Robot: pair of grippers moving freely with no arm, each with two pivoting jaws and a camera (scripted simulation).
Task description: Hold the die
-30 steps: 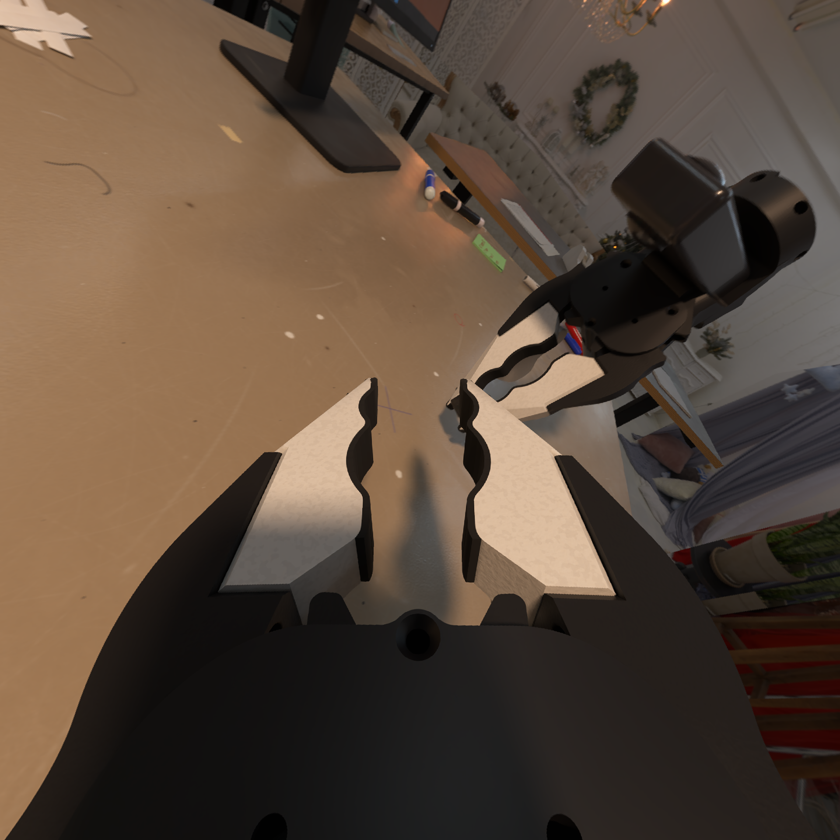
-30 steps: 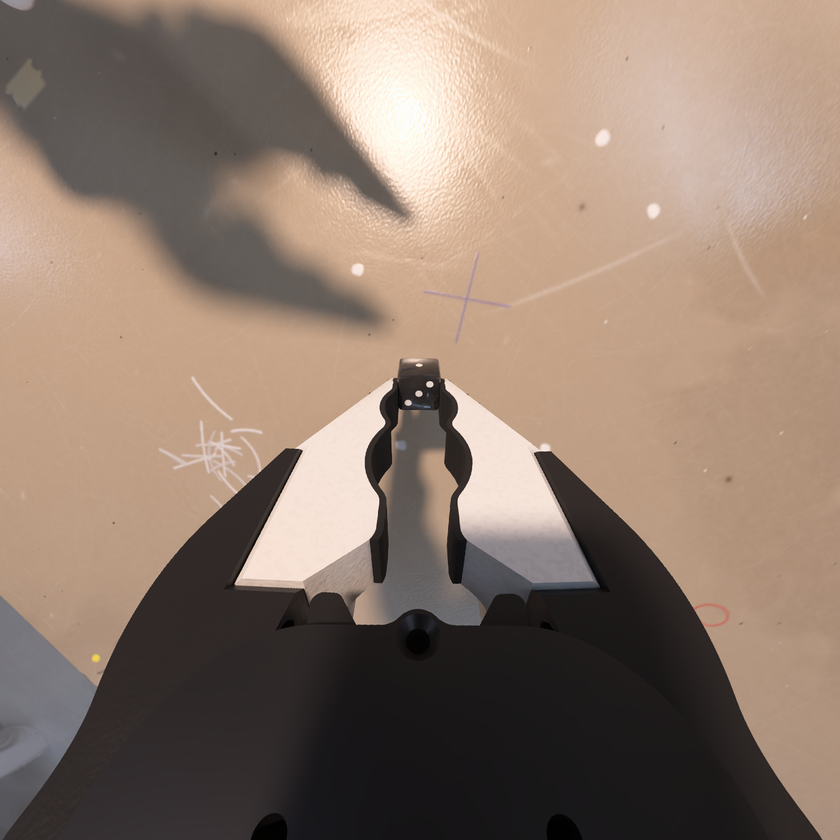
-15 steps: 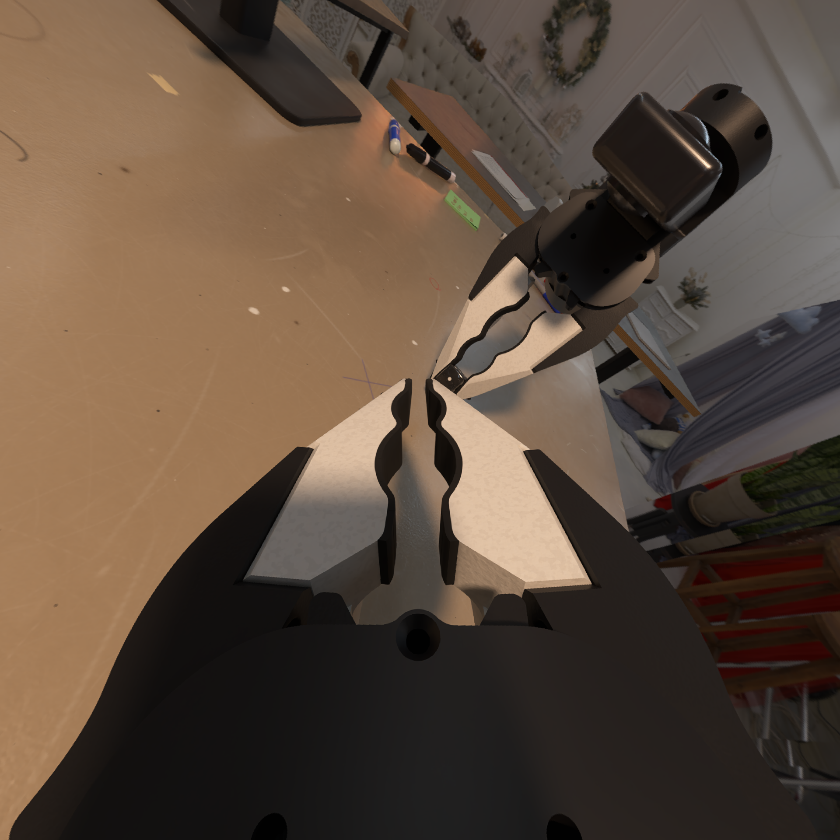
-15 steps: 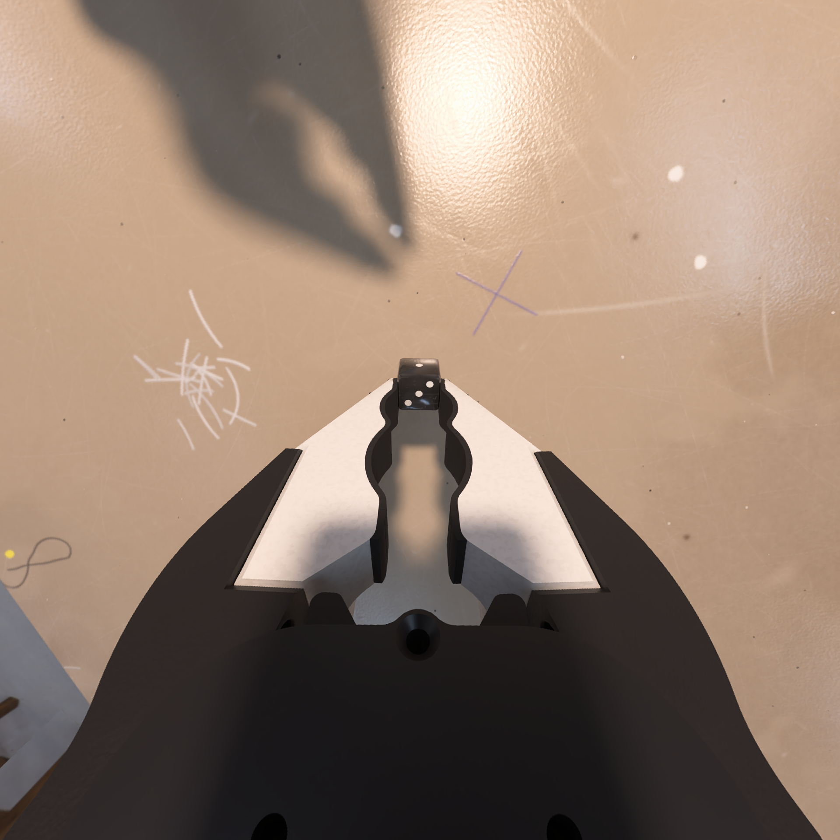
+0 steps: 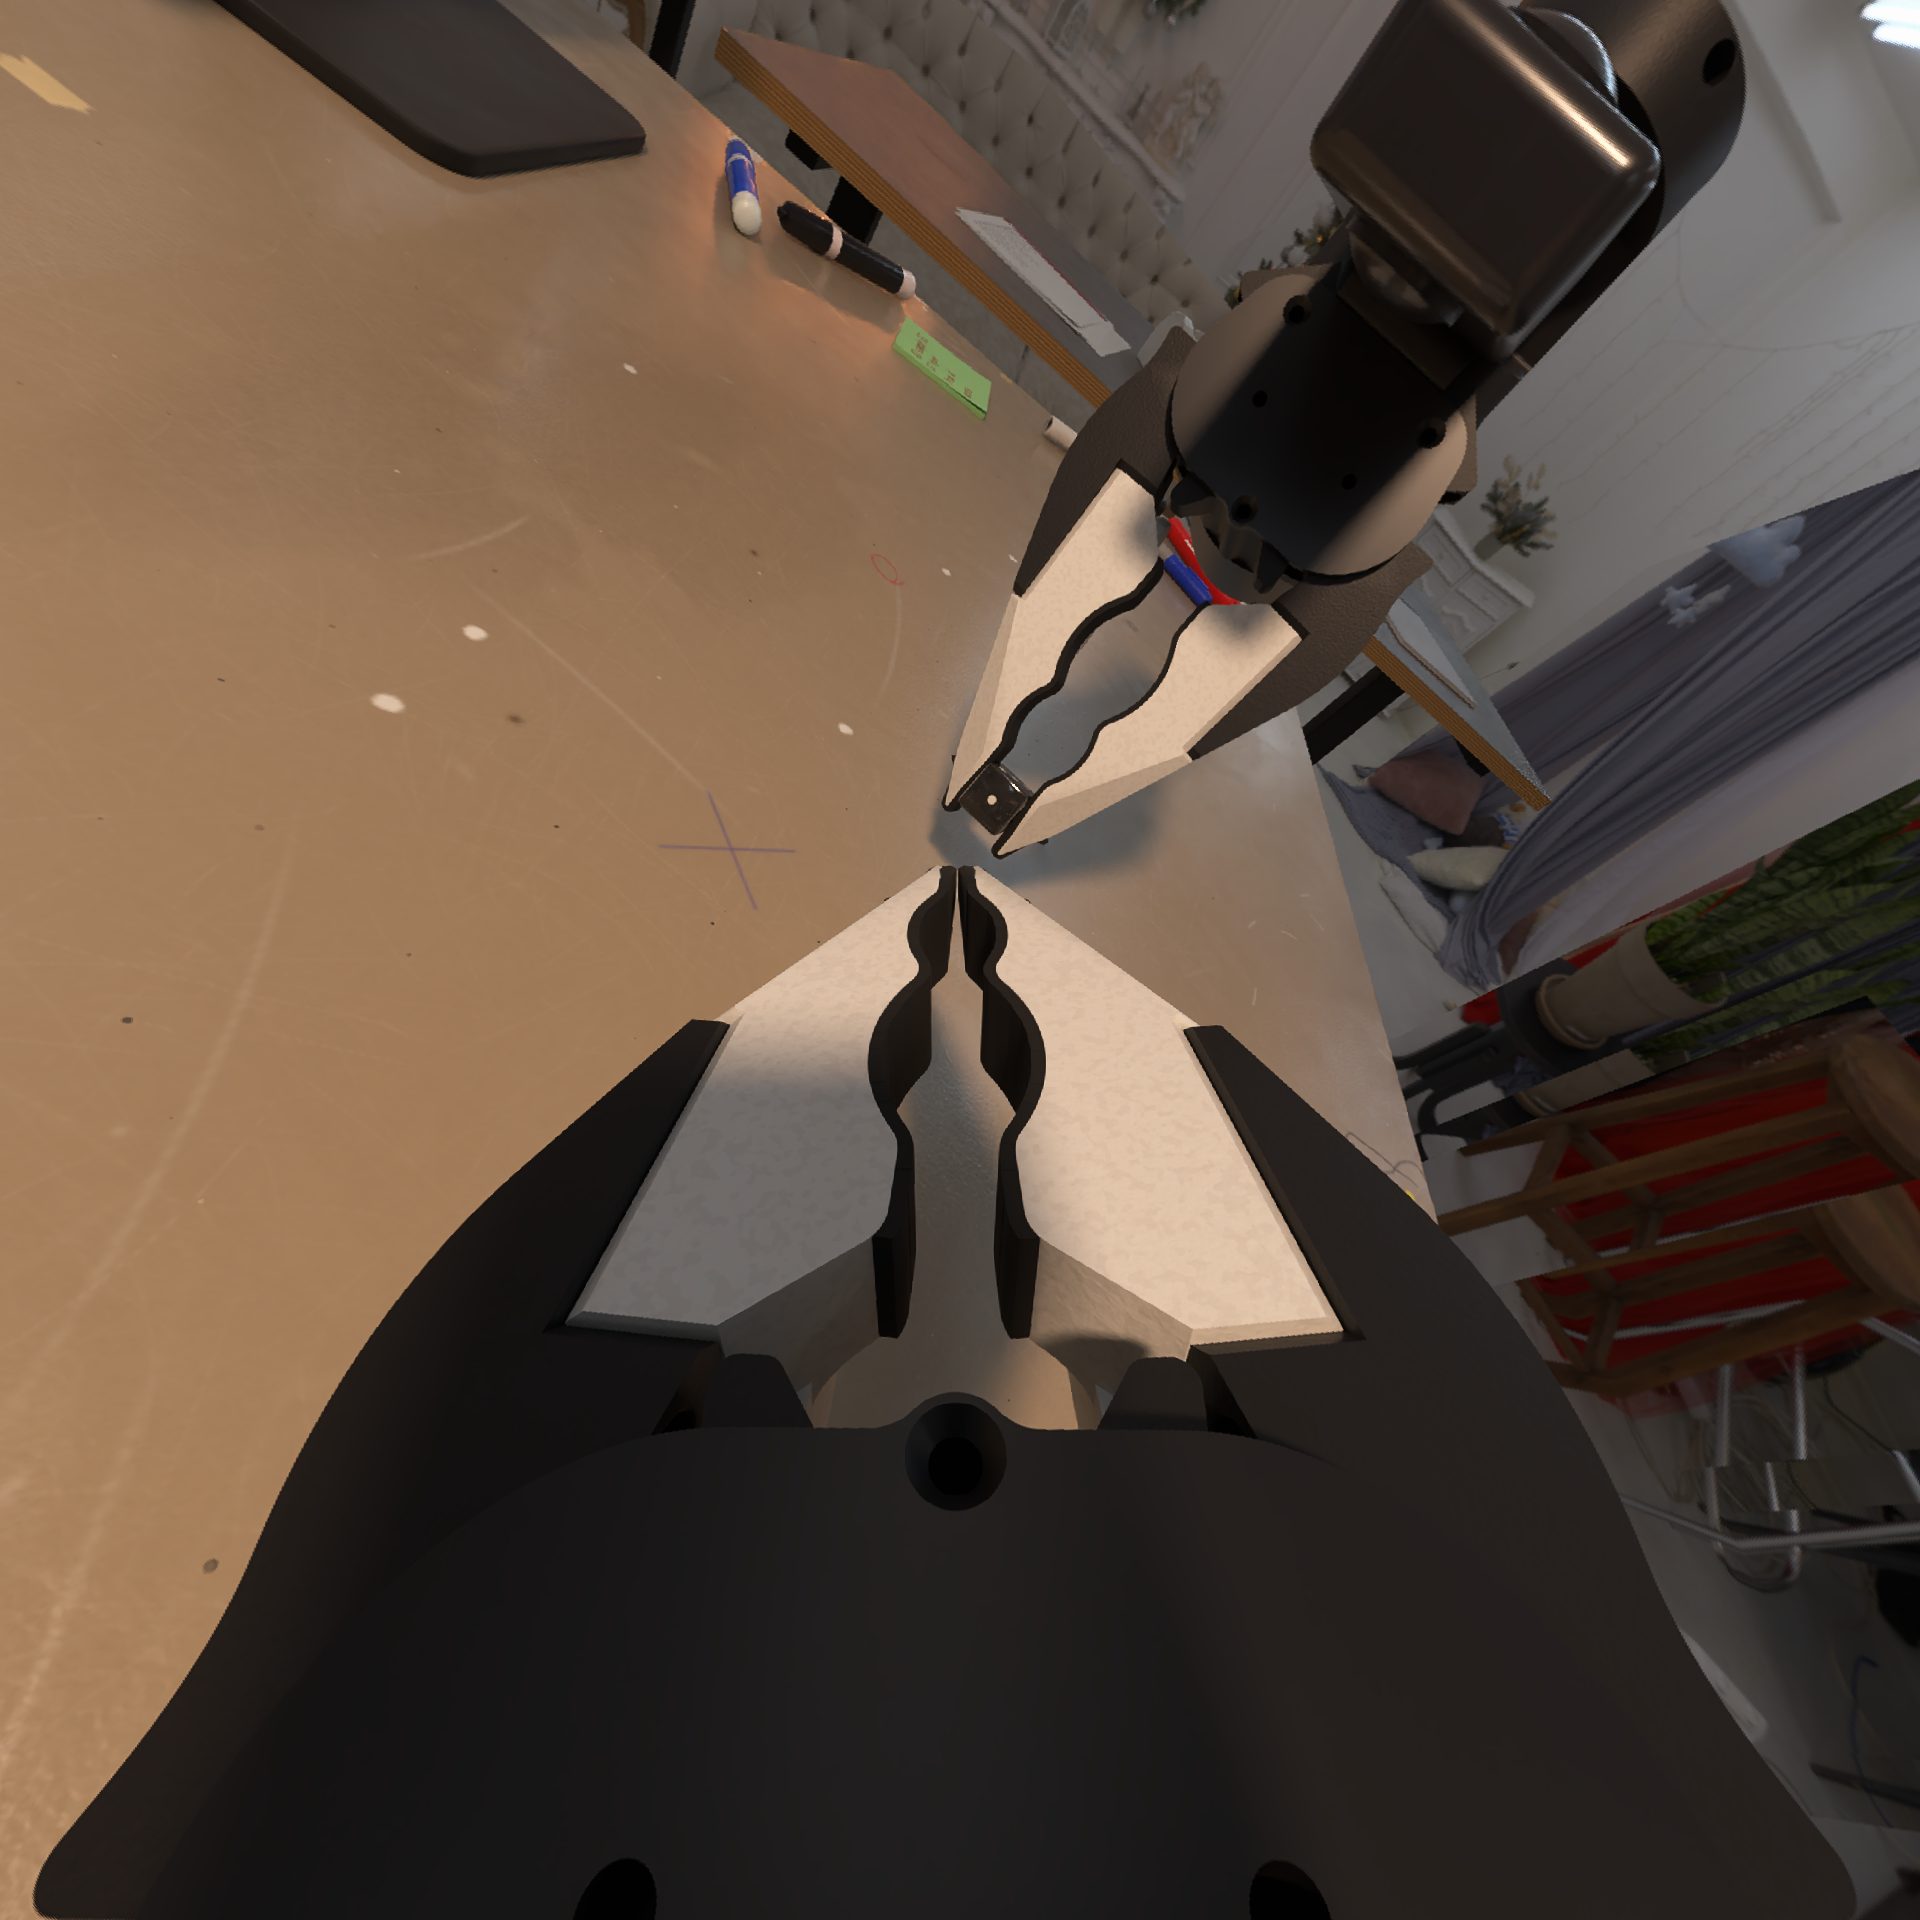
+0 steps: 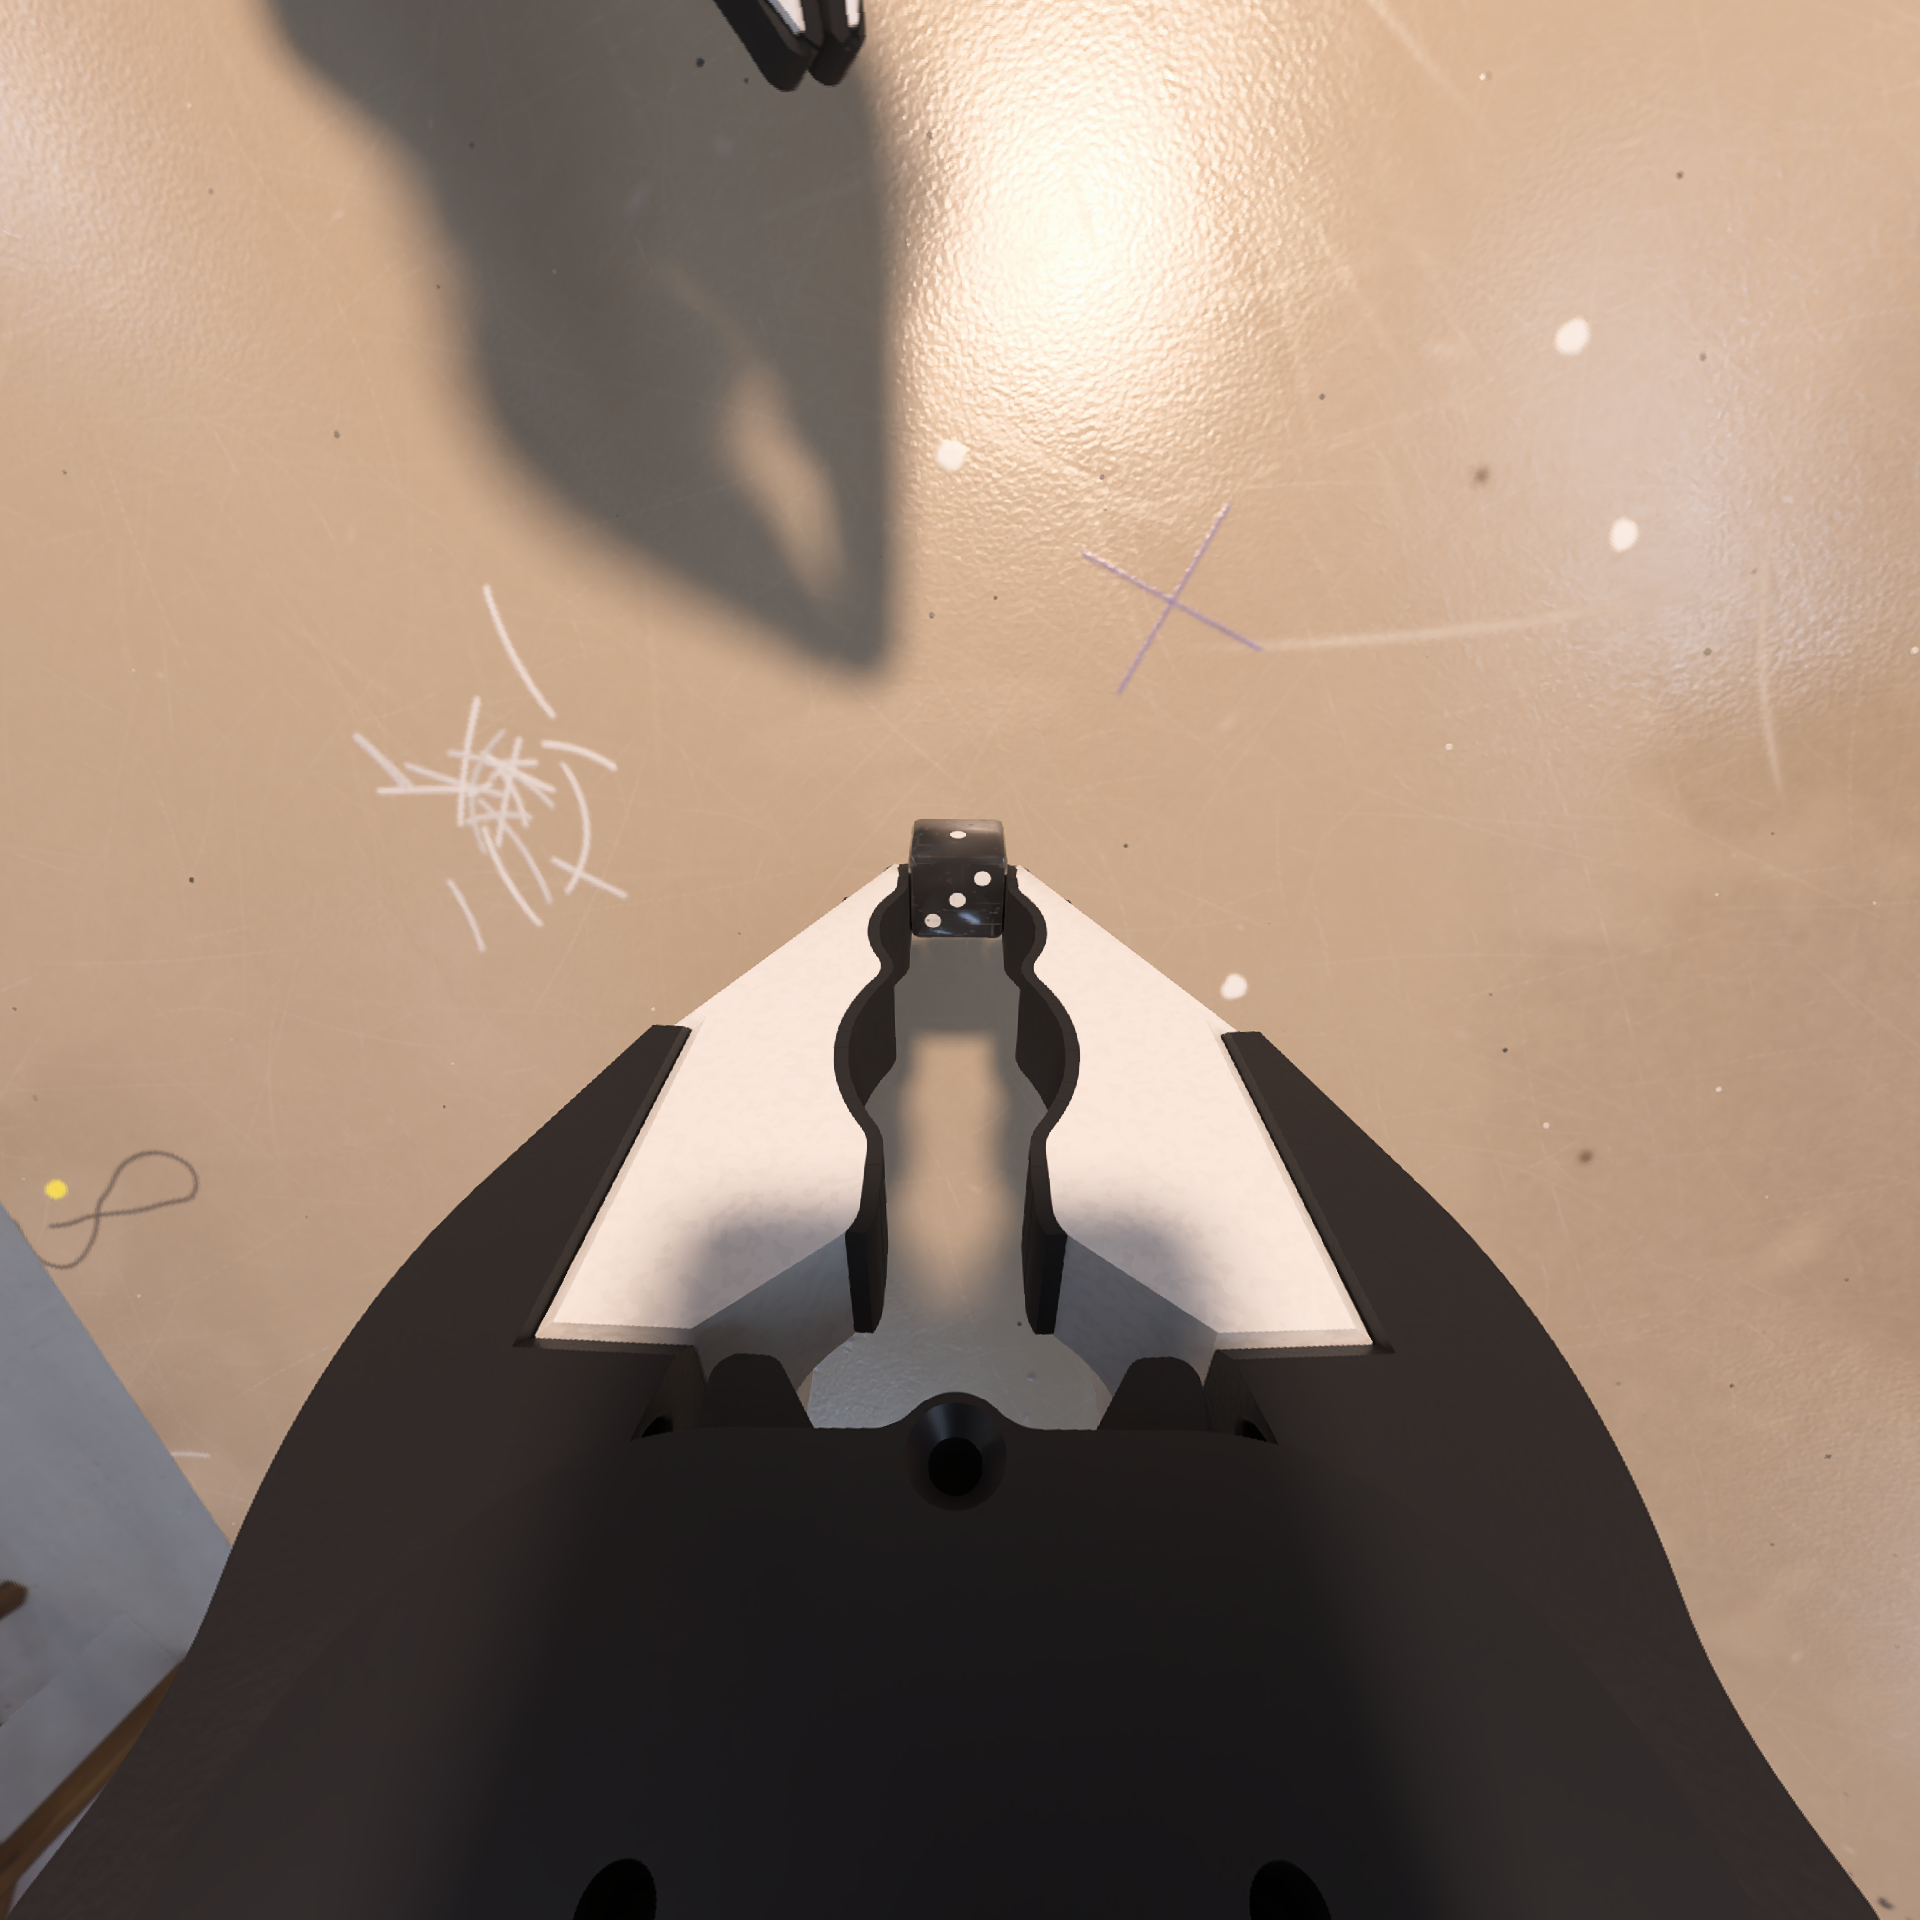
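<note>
A small black die (image 6: pixel 957 881) with white pips is pinched between the tips of my right gripper (image 6: pixel 957 894), held above the tan table. In the left wrist view the same die (image 5: pixel 992 802) sits at the tip of the right gripper (image 5: pixel 987 821), which points down toward me. My left gripper (image 5: pixel 957 883) is shut and empty, its tips just below and short of the die. The left gripper's tips (image 6: pixel 805 42) show at the top edge of the right wrist view.
The tan table (image 5: pixel 312 623) carries a black monitor base (image 5: pixel 447 83), a blue marker (image 5: pixel 741 182), a black marker (image 5: pixel 847 247) and a green card (image 5: pixel 943 369) at the far side. A purple cross mark (image 6: pixel 1174 603) and white scribbles (image 6: pixel 499 800) lie below. The table's edge (image 5: pixel 1340 935) runs to the right.
My left gripper closed from open to shut and moved nearer the die. The right gripper kept its hold on the die and tilted more upright, rising a little.
</note>
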